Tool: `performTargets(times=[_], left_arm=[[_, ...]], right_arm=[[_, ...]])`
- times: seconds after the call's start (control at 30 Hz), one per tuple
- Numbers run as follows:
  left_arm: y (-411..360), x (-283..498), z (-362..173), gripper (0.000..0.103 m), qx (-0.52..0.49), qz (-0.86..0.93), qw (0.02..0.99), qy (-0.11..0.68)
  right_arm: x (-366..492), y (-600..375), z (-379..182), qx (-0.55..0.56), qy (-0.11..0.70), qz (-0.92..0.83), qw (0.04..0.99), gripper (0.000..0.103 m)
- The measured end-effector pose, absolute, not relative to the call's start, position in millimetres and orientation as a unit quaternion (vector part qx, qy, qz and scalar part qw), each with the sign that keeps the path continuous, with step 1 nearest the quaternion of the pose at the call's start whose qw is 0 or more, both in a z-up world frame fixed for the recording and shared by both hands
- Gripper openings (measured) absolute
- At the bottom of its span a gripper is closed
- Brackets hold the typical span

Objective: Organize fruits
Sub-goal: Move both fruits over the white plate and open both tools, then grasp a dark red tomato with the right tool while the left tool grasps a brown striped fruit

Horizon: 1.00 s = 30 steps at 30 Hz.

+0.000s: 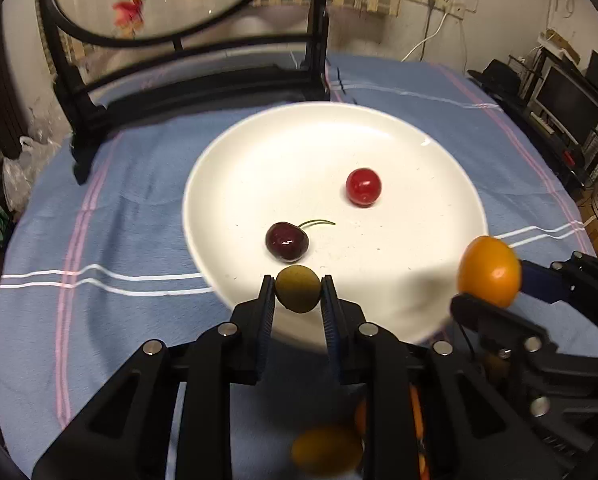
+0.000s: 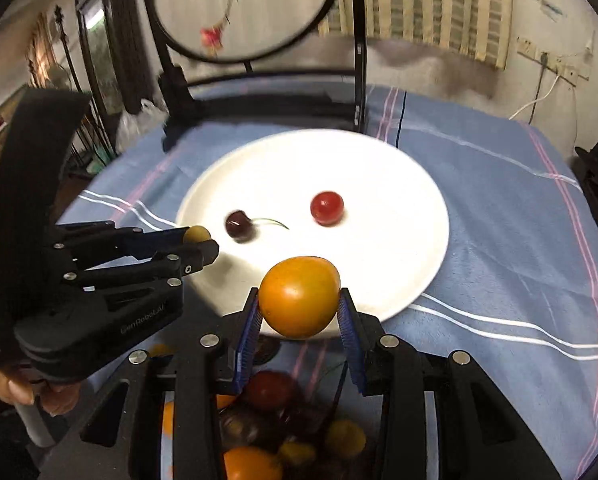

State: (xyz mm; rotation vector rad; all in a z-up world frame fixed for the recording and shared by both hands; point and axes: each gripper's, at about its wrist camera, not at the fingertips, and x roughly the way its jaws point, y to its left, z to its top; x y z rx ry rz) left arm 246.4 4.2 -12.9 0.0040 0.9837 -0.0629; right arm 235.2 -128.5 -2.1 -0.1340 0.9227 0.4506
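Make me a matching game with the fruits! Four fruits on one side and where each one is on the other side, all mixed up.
Fruits:
1. dark cherry
2. red fruit
3. olive fruit
4. orange fruit

Places:
A. held in the right hand-held gripper
B. on the plate, with a green stem
C. held in the left hand-held gripper
D. on the plate, no stem showing

Pairs: 1-B, 2-D, 3-C, 4-A
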Motion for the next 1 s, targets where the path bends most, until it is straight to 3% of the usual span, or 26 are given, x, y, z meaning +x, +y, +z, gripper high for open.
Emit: performTargets(times=[0.1, 0.17, 0.23, 0.4, 0.53, 0.67, 1.0], left_arm=[[5, 258, -23, 0.026, -0.007, -0.023, 0.873, 0.488], [6, 259, -23, 0.046, -0.016, -0.011, 0.873, 0.488], [7, 254, -18, 0.056, -0.017, -0.010, 0.879, 0.477], [7, 222, 3, 0.065, -0.013, -0.017, 0.891, 0.454], [11, 187, 12, 0.080, -0.013, -0.012, 0.898, 0.440], [18, 142, 10, 0.086, -0.015, -0.011, 0.903, 0.428], [35, 73, -24, 0.086, -0.045, -0.011, 0.891, 0.451]], right_arm=[[250, -126, -15, -0.065, 0.472, 0.207, 0.854, 0.040], [248, -128, -16, -0.060, 0.480, 0.210, 0.849, 0.050], [241, -133, -8, -0.060, 0.463, 0.209, 0.859, 0.054], [212, -157, 10, -0.021, 0.438, 0.214, 0.873, 0.056], [180, -171, 18, -0.017, 0.425, 0.216, 0.879, 0.062], [135, -187, 20, -0.012, 0.413, 0.220, 0.883, 0.064], [47, -217, -9, -0.022, 0.428, 0.193, 0.883, 0.065]])
